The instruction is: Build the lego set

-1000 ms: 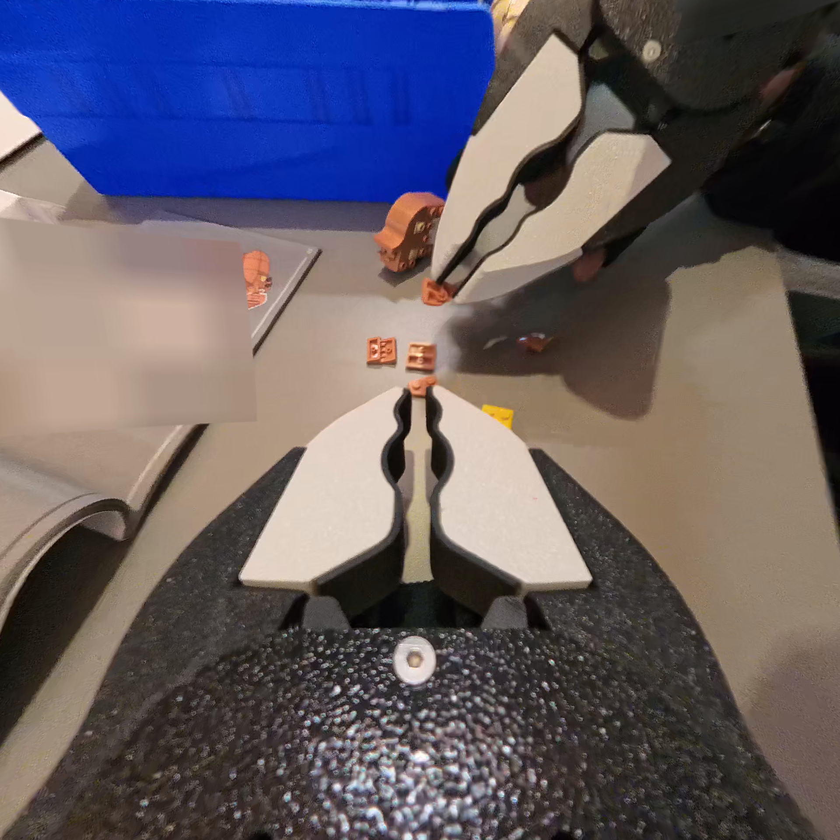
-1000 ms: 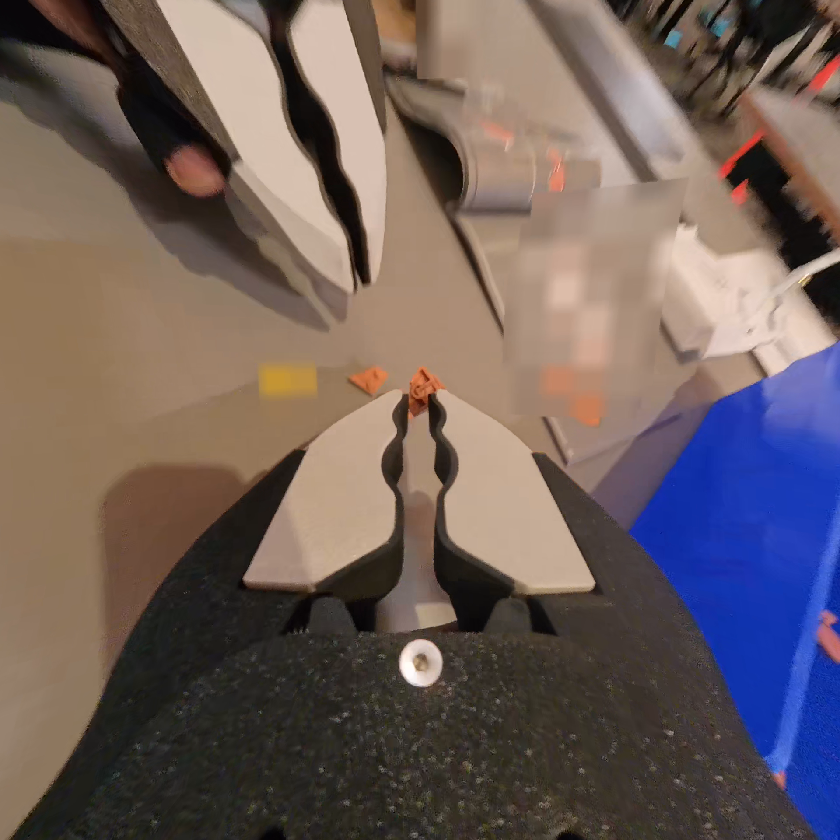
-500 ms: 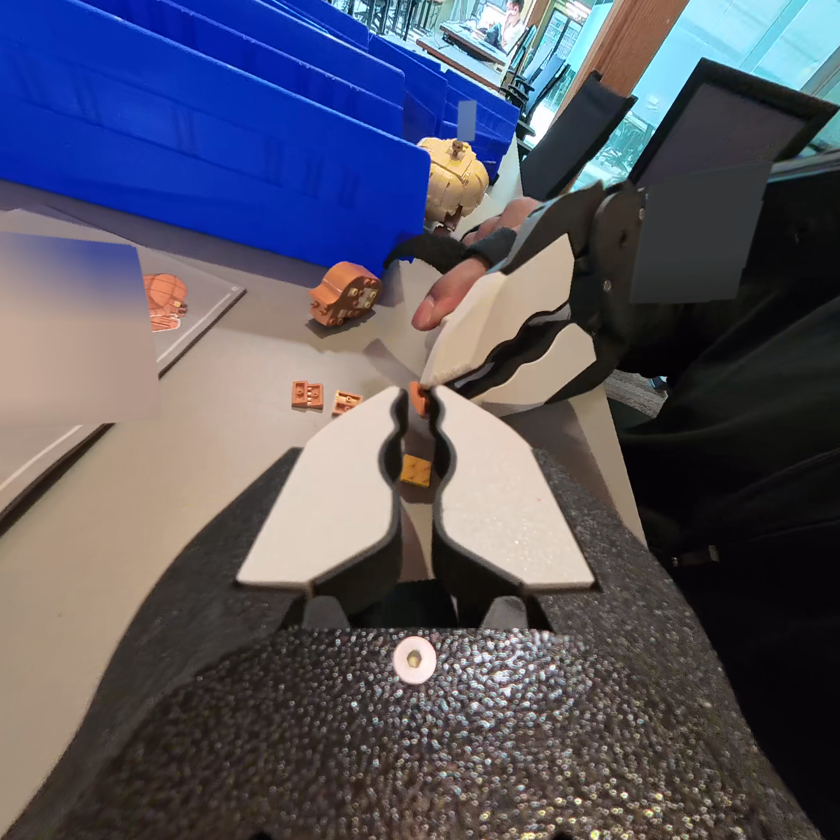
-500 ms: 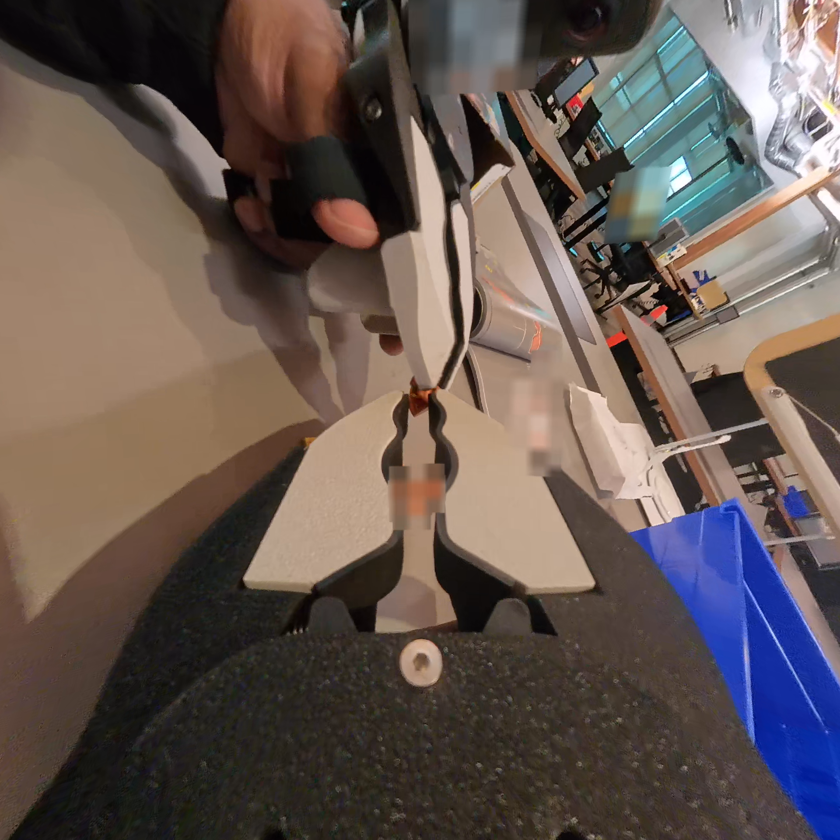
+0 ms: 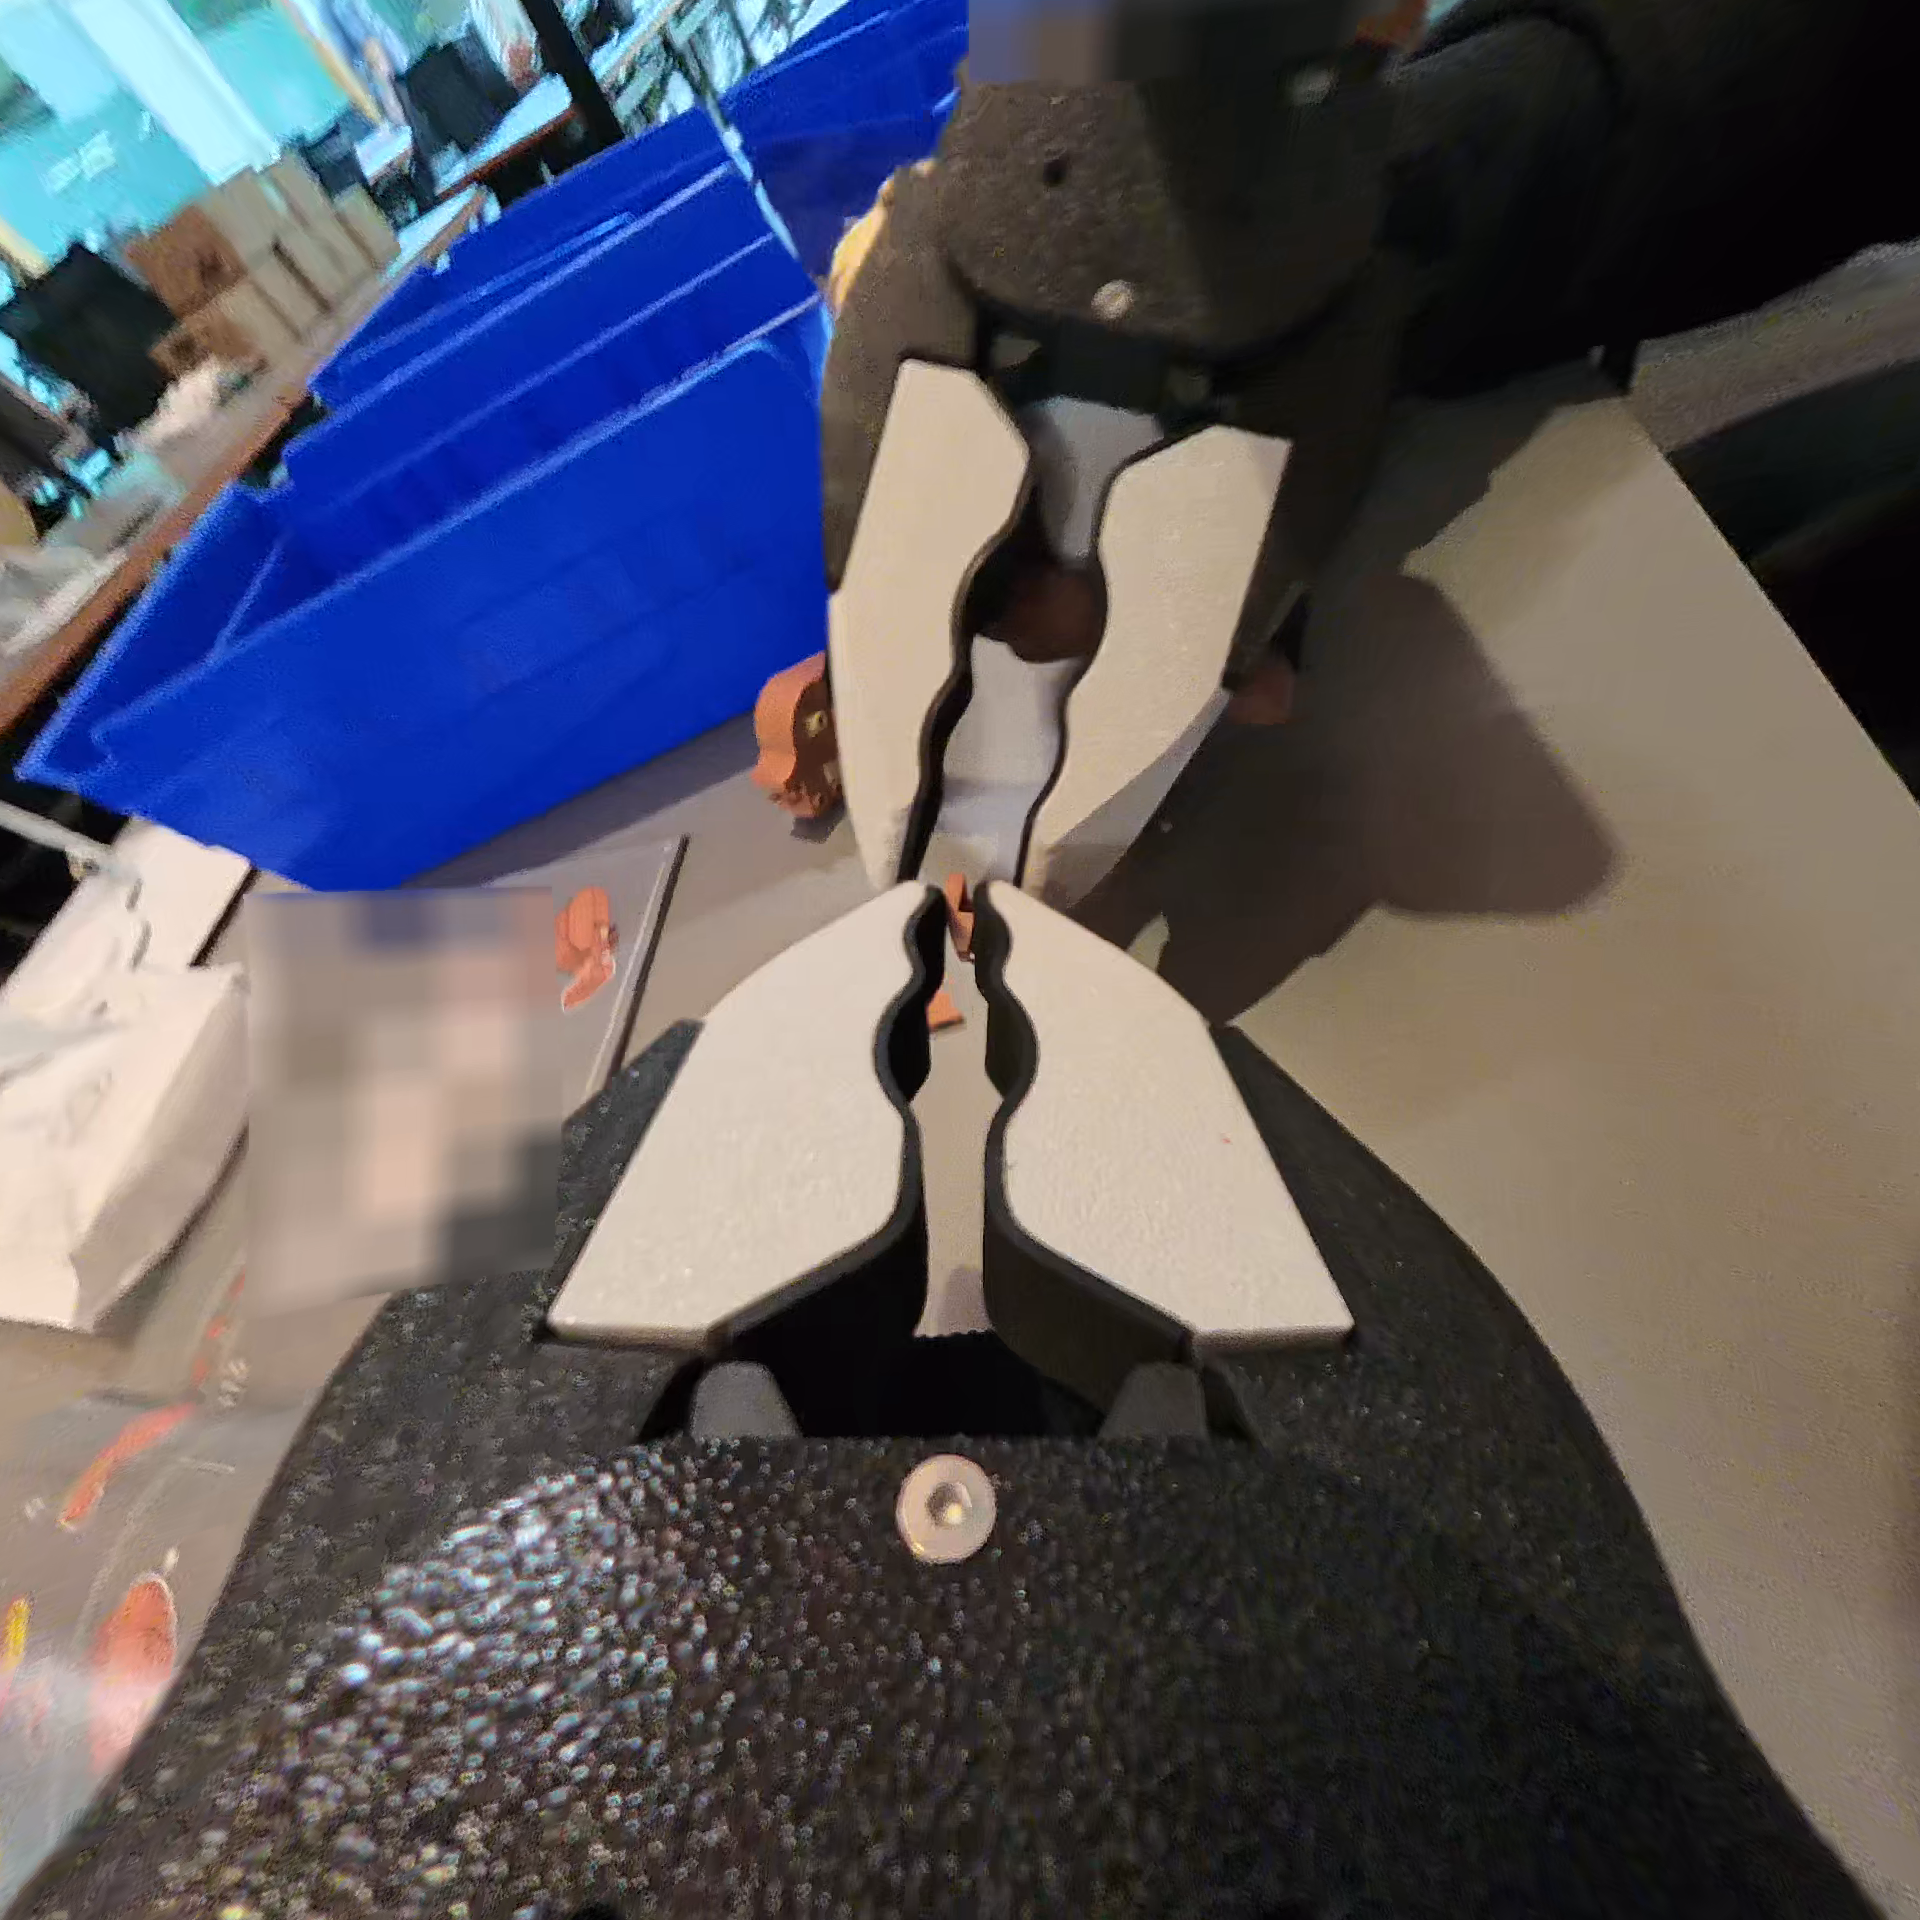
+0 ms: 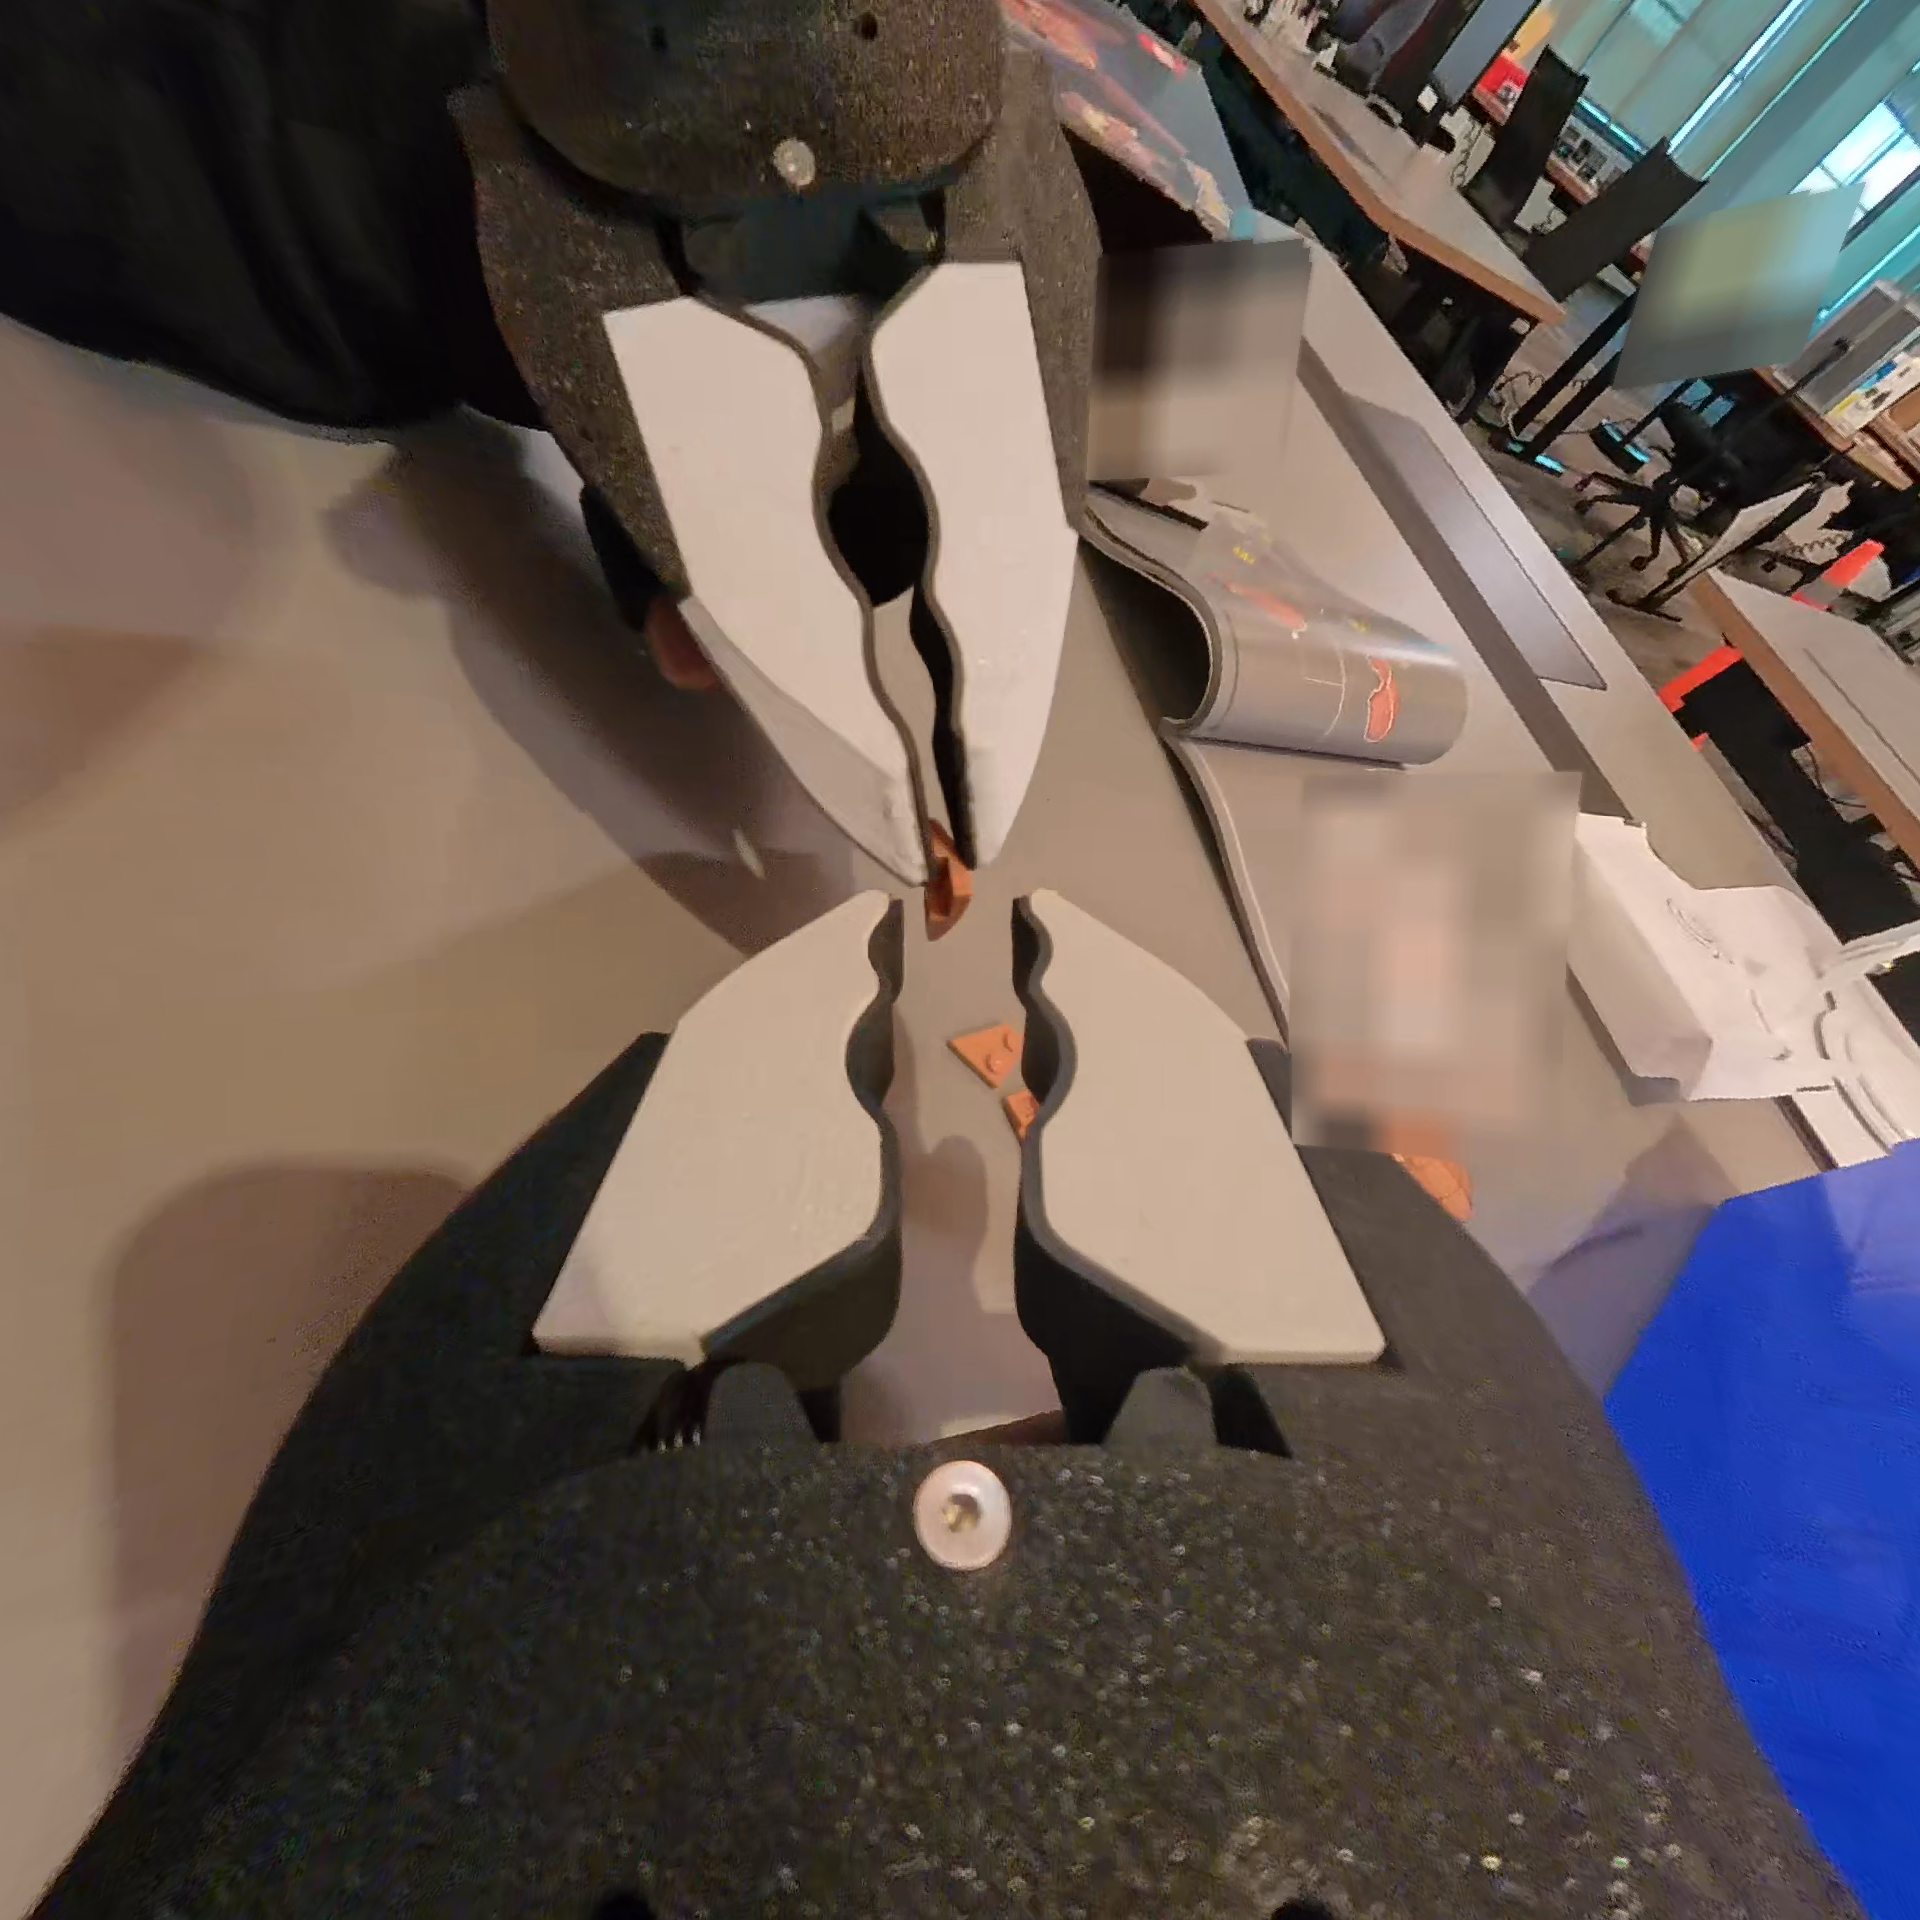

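A small orange-brown brick piece (image 6: 945,883) hangs above the grey desk (image 6: 312,831), pinched at the tips of the left hand-held gripper (image 5: 958,902), whose fingers are nearly closed on it. The right hand-held gripper (image 6: 951,914) faces it tip to tip with its fingers spread and not touching the piece. 2 more orange-brown pieces (image 6: 987,1055) lie on the desk below, near a blue bin (image 5: 468,644).

Indoor light is even and moderately bright. Your claws throw soft dark shadows on the surface (image 5: 1558,1039). Left view is motion-blurred; right view is sharper. Fisheye bends the edges, and specular sparkle shows on black housing.
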{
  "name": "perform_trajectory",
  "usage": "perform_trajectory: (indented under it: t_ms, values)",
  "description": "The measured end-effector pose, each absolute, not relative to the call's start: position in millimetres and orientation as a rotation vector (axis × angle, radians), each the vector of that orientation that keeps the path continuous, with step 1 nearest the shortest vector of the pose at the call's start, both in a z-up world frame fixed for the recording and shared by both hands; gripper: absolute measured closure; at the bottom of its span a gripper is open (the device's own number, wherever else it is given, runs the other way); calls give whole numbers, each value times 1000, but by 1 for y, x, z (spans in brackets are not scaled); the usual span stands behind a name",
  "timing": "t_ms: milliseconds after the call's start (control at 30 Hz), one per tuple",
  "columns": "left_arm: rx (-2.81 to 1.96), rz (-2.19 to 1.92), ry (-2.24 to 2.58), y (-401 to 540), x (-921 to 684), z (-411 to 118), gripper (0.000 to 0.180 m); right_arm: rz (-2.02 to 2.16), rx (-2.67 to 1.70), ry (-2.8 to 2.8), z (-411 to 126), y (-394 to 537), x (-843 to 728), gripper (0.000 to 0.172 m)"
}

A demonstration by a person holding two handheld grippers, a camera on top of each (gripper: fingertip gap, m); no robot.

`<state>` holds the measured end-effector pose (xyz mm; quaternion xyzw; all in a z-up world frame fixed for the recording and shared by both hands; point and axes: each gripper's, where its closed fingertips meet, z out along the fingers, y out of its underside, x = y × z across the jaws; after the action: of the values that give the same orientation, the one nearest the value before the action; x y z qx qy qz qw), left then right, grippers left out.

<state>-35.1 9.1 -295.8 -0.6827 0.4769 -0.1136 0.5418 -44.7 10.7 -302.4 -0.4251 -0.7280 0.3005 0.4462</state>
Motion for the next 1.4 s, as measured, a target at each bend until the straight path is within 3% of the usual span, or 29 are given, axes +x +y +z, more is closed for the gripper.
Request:
perform_trajectory:
  t_ms: [233, 433, 633, 833, 1400]
  values:
    - [-1562, -327, 1137, 4, -30, -291, 176, 654, -944, -1811, -303, 7, -44, 167]
    - [-1721, -566, 1030, 1, -36, -296, 165, 533, -830, -1782, -298, 13, -43, 167]
    - [-1811, -965, 815, -4, -34, -287, 165, 446, -696, -1770, -294, 10, -42, 167]
    - [-1870, -1096, 756, -7, -32, -291, 165, 361, -546, -1751, -290, 2, -43, 167]
    - [-1852, -857, 887, -3, -36, -299, 171, 363, -706, -1833, -307, 11, -44, 158]
